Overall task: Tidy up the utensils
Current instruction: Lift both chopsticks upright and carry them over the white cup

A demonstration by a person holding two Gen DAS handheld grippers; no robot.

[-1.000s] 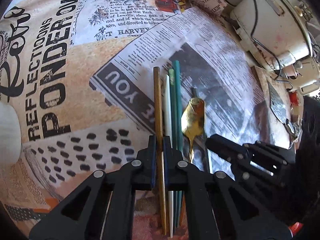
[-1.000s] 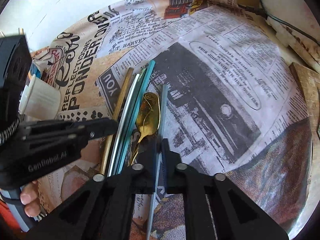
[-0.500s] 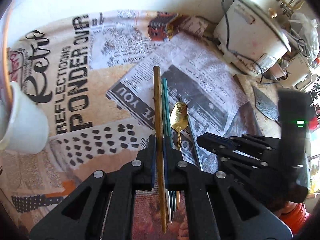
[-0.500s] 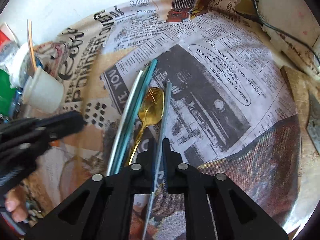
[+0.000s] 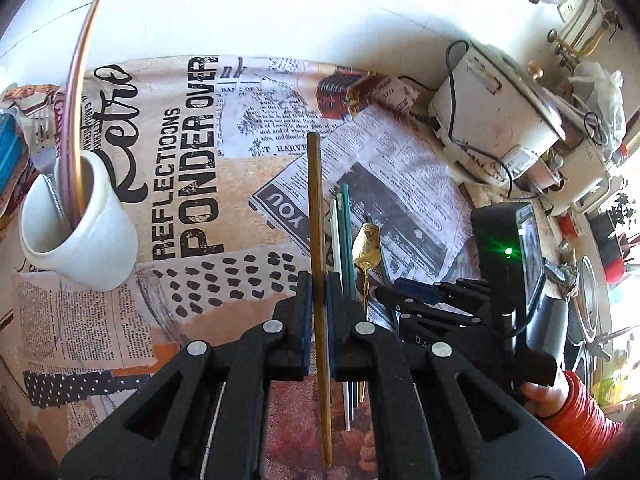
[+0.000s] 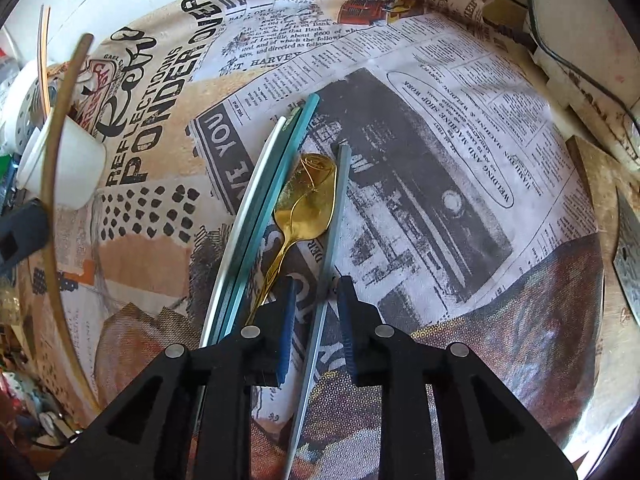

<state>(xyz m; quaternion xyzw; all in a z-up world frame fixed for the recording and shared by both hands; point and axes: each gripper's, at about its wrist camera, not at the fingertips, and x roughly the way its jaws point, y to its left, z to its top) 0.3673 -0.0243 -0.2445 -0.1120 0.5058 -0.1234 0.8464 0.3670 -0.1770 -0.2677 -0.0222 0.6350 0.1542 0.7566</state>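
**Brown stick up off desk, grey stick just let go — slip & scatter risks**

Since a sec ago: brown chopstick (image 5: 317, 216) lifted clear of the bundle, now carried high w/ white cup (image 5: 80, 236) come into left view. Left gripper (image 5: 317, 292) fingers narrow, clamped on that stick near mid-length, long ends overhanging both ways. Right gripper (image 6: 316, 292) fingers have just been opening: grey chopstick (image 6: 334, 216) between them but pads off it, lying on the newsprint cloth (image 6: 440, 128) over the desk.

Rest of the lot on cloth: white + teal chopsticks (image 6: 264, 200) packed side by side, gold spoon (image 6: 308, 196) just beside them, bowl touching or nearly touching the grey stick. Cup well off to the left, already holding a pinkish stick (image 5: 80, 92) and something metal, prob. a fork.

Possible trouble, judged from here:
- Pinch on a thin round stick w/ long overhang → could pivot or slide out when tilted for the cup.
- Cup mouth partly taken by the leaning stick → tip could catch it or hit the rim, maybe tip the cup.
- Right fingers straddling grey stick, spoon handle right by the left one → any sideways pull-out could nudge spoon or roll the stick into the bundle.
- Re-closing off-centre → stick could squirt out.
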